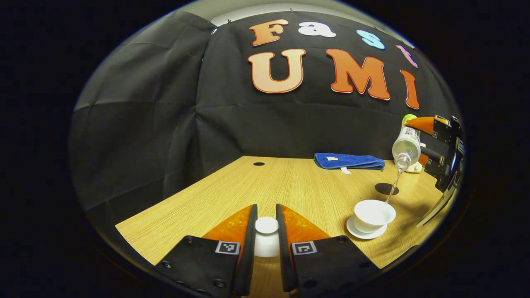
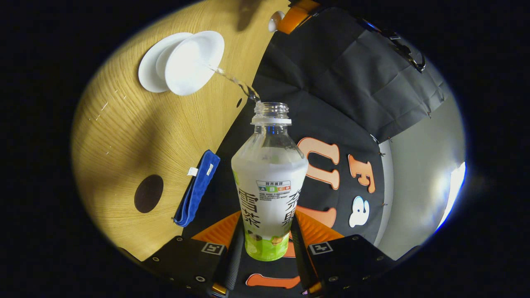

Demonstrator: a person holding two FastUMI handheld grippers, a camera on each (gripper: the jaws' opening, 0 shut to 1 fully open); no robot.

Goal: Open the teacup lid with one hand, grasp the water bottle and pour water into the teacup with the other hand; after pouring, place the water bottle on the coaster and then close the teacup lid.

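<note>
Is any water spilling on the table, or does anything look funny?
Nothing stands out. The water stream from the tipped water bottle lands inside the teacup, and I see no puddle on the table. The left hand-held gripper holds the teacup lid.

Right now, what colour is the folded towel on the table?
The towel is blue, clearest in the left gripper view.

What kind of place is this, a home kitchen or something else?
Probably a staged recording booth, not a kitchen. Black cloth hangs as walls behind a bare wooden table with a cable hole, and little is laid out besides a teacup, a blue towel and a dark coaster.
</note>
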